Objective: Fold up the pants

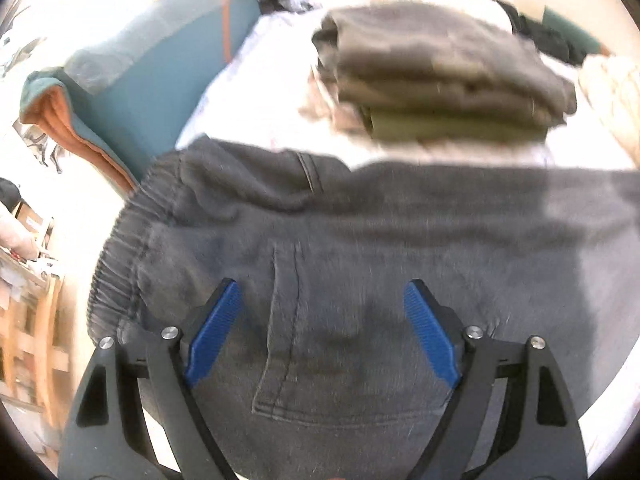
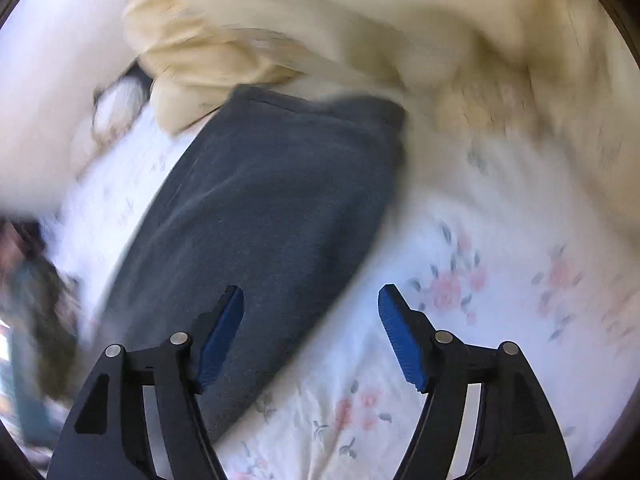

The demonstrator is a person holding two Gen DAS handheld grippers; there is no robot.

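Left wrist view: left gripper [image 1: 322, 300] spread wide, nothing between its blue pads [image 1: 216, 332]; grey pants [image 1: 360, 260] fill the lower frame, elastic waistband at left, back pocket between the fingers. Behind them, upper centre, a stack of folded brown garments [image 1: 436, 76] on the white sheet [image 1: 260, 80]; teal cushion [image 1: 160, 80] upper left.

Right wrist view (blurred): right gripper [image 2: 310, 304] wide, gripping nothing; pant leg runs diagonally from lower left to centre over the floral sheet [image 2: 500, 280]; cream blanket [image 2: 320, 32] bunched just past the leg's end
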